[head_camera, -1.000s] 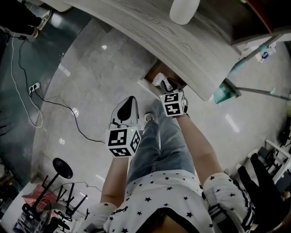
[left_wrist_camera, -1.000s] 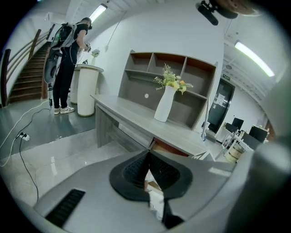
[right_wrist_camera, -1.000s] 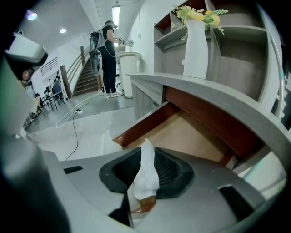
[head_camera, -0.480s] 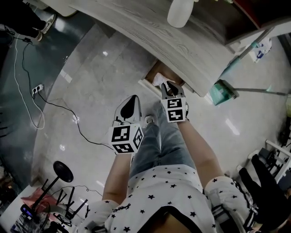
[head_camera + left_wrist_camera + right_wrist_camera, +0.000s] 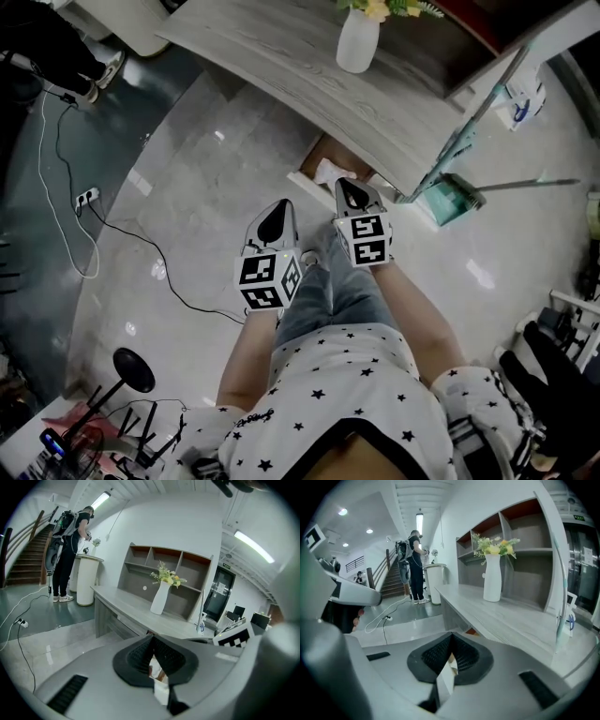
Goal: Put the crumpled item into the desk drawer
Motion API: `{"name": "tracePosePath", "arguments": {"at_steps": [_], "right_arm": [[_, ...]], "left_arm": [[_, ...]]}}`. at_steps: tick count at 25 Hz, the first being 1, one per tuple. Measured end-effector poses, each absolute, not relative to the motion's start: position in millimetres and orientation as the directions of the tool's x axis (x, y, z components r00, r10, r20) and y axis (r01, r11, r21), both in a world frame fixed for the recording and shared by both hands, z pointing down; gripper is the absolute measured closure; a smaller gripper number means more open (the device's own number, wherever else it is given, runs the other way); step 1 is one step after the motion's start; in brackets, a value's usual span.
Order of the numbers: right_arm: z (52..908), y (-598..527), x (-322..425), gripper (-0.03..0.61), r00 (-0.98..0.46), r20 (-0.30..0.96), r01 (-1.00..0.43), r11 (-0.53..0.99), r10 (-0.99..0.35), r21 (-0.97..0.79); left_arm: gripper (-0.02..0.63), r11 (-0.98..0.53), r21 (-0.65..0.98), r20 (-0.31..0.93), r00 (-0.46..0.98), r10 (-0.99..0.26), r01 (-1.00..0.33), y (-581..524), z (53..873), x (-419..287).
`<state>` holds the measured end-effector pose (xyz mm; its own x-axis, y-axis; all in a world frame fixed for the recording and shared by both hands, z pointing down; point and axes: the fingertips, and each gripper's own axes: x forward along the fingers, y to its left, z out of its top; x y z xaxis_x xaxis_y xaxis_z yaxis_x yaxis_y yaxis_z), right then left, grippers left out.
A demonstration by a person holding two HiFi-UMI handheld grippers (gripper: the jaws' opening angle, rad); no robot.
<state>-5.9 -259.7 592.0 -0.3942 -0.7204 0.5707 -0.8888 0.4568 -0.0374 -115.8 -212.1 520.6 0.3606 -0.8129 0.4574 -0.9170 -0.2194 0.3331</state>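
Note:
A white crumpled item point(image 5: 330, 172) lies in the open brown drawer point(image 5: 314, 153) under the grey wooden desk point(image 5: 281, 61). My right gripper point(image 5: 348, 187) points at the drawer from just in front of it, shut and empty. Further back and to the left, my left gripper point(image 5: 278, 210) hangs over the floor, also shut with nothing in it. In the left gripper view the jaws point(image 5: 151, 639) meet at the tip, and a bit of white shows through the gap below. The right gripper point(image 5: 450, 638) looks the same in its own view.
A white vase point(image 5: 356, 42) with flowers stands on the desk. A teal mop or broom head point(image 5: 452, 194) with a pole leans at the desk's right end. A cable point(image 5: 141, 239) and power strip point(image 5: 86, 198) lie on the floor at left. A person point(image 5: 70, 550) stands far off.
Both grippers have drawn back a little from the drawer, the right one off the white item. The head view has tilted, so more of the desk and vase shows.

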Motion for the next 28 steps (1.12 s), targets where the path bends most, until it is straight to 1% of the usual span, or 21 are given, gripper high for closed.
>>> {"name": "tracePosePath", "arguments": {"at_steps": [14,28], "right_arm": [[495,-224,-2,0.584,-0.449,0.42,-0.884,0.459,-0.789,-0.082],[453,-197,7,0.584,-0.469,0.35,-0.881,0.459,-0.811,-0.117]], "left_arm": [[0.601,-0.289,0.317,0.407,0.404,-0.819,-0.903,-188,482,-109],[0.601,-0.341,0.28,0.374,0.43,-0.822,-0.897,-170,455,-106]]}}
